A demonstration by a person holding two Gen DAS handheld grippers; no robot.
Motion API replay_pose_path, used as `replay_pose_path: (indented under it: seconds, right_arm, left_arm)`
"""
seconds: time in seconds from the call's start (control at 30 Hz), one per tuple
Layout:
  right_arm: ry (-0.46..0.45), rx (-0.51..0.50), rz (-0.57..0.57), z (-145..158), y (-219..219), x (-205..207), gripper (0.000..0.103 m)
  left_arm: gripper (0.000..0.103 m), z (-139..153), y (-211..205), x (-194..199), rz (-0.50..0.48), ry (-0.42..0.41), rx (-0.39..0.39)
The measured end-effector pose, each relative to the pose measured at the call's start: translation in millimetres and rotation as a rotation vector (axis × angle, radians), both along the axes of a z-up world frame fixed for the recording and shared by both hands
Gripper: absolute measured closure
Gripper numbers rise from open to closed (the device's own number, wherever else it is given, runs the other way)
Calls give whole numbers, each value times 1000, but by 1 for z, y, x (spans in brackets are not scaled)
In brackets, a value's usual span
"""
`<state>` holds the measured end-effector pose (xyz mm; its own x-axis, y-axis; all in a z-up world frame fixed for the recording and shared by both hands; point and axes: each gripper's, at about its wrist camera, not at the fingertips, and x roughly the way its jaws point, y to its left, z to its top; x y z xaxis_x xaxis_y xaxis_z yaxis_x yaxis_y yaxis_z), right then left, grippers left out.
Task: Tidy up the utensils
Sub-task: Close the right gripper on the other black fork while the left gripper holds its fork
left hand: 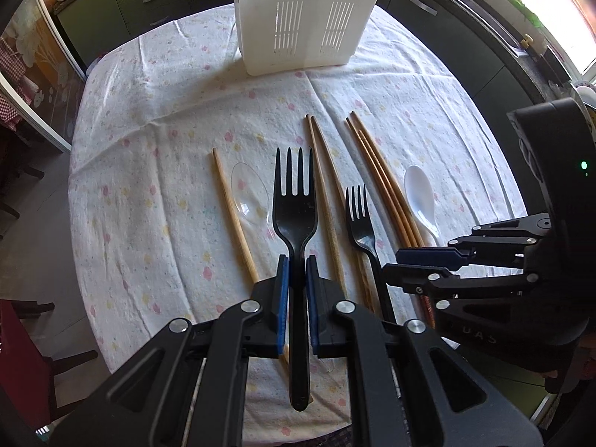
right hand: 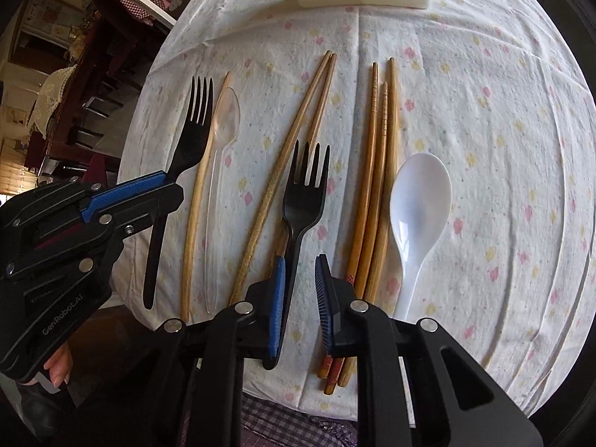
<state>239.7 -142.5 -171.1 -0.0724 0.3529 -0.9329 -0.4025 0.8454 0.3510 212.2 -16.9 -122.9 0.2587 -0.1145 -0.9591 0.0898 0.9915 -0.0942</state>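
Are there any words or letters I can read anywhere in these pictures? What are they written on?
"GenRobot.AI" in pale letters on the black body of the left claw, read in the right wrist view at.
"UAS", faint and partly cut off, on the black body of the right claw, seen in the left wrist view at.
No writing shows on the forks, spoons, chopsticks, white holder or tablecloth.

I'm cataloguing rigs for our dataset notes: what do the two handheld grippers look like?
Both the left gripper and the right gripper are matte black linkage frames with silver rivets and blue ribbed finger pads. The left body carries white "GenRobot.AI" lettering; the right body shows a green indicator light.
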Motion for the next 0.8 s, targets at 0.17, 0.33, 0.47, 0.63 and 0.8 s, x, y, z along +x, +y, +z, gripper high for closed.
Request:
replay_pose_path:
  seconds: [0.17,0.33,0.47,0.63,0.8]
  right_arm:
    - [1,-76,6,-9,16,6,85]
    - [-34,-141,22,-7,31,9,85]
    - [-76,-168,47,-9,47,6,92]
    - [-70,-84,18,2,25,4,94]
    - [-106,54,-23,36,-1,4,94]
  left_arm:
    - [94,-2,-1,-1,-10,-4,-7]
    - [94,-3,0,-2,-17,-8,-12]
    - [94,0,-1,-2,-24,-16,-16]
    - [94,8,-3,-4,-42,-37,-23]
    - [94,40,-4,-1,-52,-118,-39]
